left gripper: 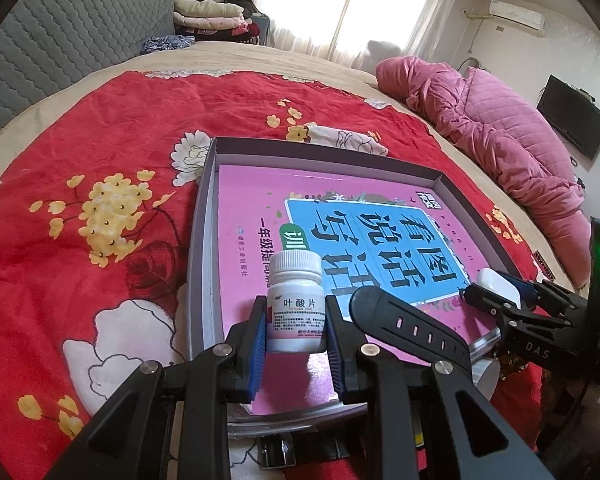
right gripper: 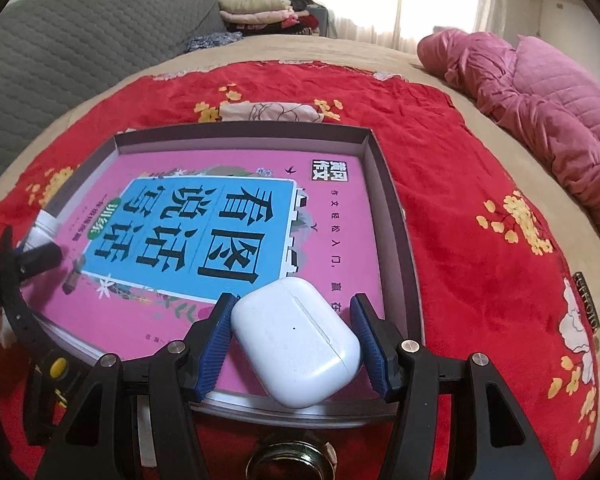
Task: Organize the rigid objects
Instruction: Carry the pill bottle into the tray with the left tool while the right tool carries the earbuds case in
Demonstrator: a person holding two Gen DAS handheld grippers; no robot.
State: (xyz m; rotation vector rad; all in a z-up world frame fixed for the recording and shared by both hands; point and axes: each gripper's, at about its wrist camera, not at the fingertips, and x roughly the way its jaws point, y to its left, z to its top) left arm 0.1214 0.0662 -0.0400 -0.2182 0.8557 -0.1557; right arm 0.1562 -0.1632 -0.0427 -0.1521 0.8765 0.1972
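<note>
Blue ribbed pads (left gripper: 260, 344) of the left gripper (left gripper: 296, 346) clamp a small white pill bottle (left gripper: 295, 302) from both sides, holding it upright with its ribbed cap on top and a pink-banded label facing the camera. The bottle stands over the near left part of a pink book (left gripper: 260, 216) with a blue title panel, which lies flat inside a shallow grey box (left gripper: 204, 208). Just right of the bottle, a black perforated watch strap (left gripper: 412, 326) lies across the book's near edge.

The right gripper (right gripper: 296, 350) grips a white earbud case (right gripper: 296, 340) between its own blue pads (right gripper: 214, 344); both pads press against the case's rounded ends. The case sits tilted, its lid seam facing up, above the near right corner of the same book (right gripper: 332, 240), close to the box's right wall (right gripper: 396, 216). Whether the case touches the cover cannot be told.

From the left wrist view the right gripper (left gripper: 496, 296) shows at the right edge with the case (left gripper: 496, 282) in its jaws; from the right wrist view the bottle (right gripper: 44, 228) and a tip of the left gripper (right gripper: 40, 254) show at the far left.

The box rests on a red floral blanket (left gripper: 100, 140) spread over a bed. A pink quilted jacket (left gripper: 500, 128) lies at the bed's far right, and folded clothes (left gripper: 212, 16) are stacked beyond.
</note>
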